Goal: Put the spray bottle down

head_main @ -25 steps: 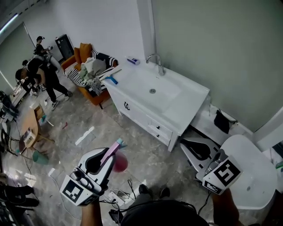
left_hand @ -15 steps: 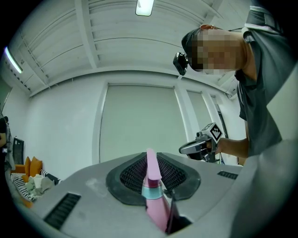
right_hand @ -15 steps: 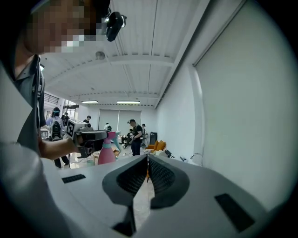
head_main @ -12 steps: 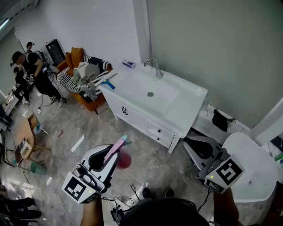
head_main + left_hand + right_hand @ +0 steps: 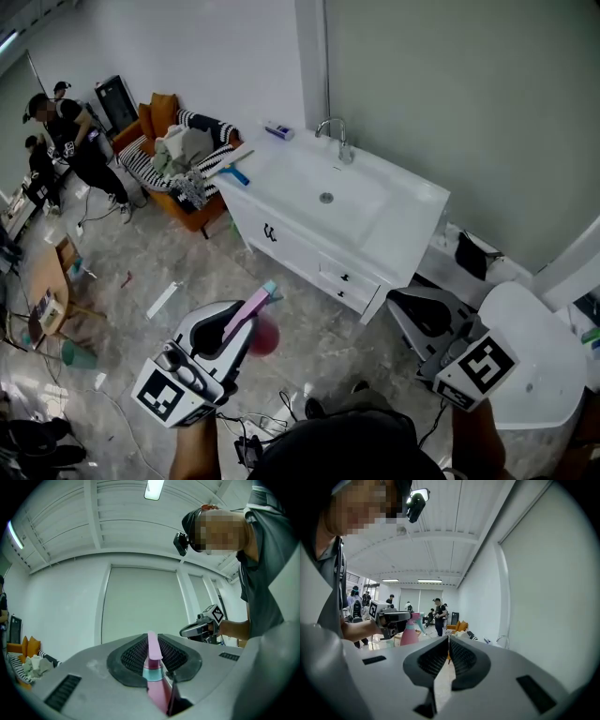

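Head view: your left gripper (image 5: 234, 328) sits in the lower left of the frame, clamped on the pink spray bottle (image 5: 263, 337). The bottle is held in the air above the marbled floor (image 5: 187, 253), its pink trigger head pointing to the upper right. Your right gripper (image 5: 412, 314) is at the lower right, well apart from the bottle. A white sink cabinet (image 5: 375, 244) with a faucet (image 5: 336, 136) fills the centre, and an orange sofa (image 5: 155, 141) heaped with cloth stands at the upper left. The white rounded fixture (image 5: 534, 366) at the lower right is possibly a tub; distortion at the frame edge prevents confirmation.

Left gripper view: the jaws are closed on the bottle's neck at the lower centre, with the teal collar and pink head rising between the black pads (image 5: 131, 656). Your right gripper shows at mid right.

Right gripper view: the jaws are pressed together with nothing between them. The bottle appears at mid left, in your left gripper.
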The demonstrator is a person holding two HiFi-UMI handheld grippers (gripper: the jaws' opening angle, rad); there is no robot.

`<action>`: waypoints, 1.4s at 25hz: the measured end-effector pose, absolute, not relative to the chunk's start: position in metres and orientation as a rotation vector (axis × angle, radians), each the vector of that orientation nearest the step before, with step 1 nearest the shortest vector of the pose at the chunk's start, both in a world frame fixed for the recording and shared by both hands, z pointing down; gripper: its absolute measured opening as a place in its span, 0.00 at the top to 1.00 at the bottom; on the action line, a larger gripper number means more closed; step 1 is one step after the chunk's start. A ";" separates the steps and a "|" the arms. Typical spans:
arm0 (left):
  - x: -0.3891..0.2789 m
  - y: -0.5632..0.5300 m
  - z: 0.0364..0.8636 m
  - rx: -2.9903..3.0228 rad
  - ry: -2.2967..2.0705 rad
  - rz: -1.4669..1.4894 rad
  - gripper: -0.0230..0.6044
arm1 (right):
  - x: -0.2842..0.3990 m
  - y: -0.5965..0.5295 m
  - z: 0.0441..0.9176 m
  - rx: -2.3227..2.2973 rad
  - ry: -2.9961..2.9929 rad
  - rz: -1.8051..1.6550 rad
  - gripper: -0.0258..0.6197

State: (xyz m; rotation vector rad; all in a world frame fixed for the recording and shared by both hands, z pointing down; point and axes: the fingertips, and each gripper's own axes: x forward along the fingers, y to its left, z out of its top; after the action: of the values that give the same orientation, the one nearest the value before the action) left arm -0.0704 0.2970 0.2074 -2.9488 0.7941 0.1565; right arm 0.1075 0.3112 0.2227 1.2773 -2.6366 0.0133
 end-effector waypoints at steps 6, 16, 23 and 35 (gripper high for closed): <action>-0.056 0.270 0.204 -2.943 0.835 0.183 0.86 | 0.118 0.277 0.228 1.225 -2.661 0.042 0.94; -0.035 0.232 0.207 -2.899 0.996 0.129 0.86 | 0.140 0.222 0.234 1.099 -2.725 0.052 0.94; -0.023 0.219 0.210 -2.873 1.074 0.088 0.86 | 0.151 0.199 0.235 1.024 -2.766 0.046 0.94; 0.003 0.215 0.207 -2.845 1.126 0.050 0.86 | 0.181 0.188 0.234 0.993 -2.799 0.049 0.94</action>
State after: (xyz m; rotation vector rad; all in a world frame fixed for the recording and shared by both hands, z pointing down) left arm 0.0033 0.2147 0.2068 -2.8454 1.1259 0.0501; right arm 0.1812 0.1881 0.2336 0.9933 -2.7989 0.0492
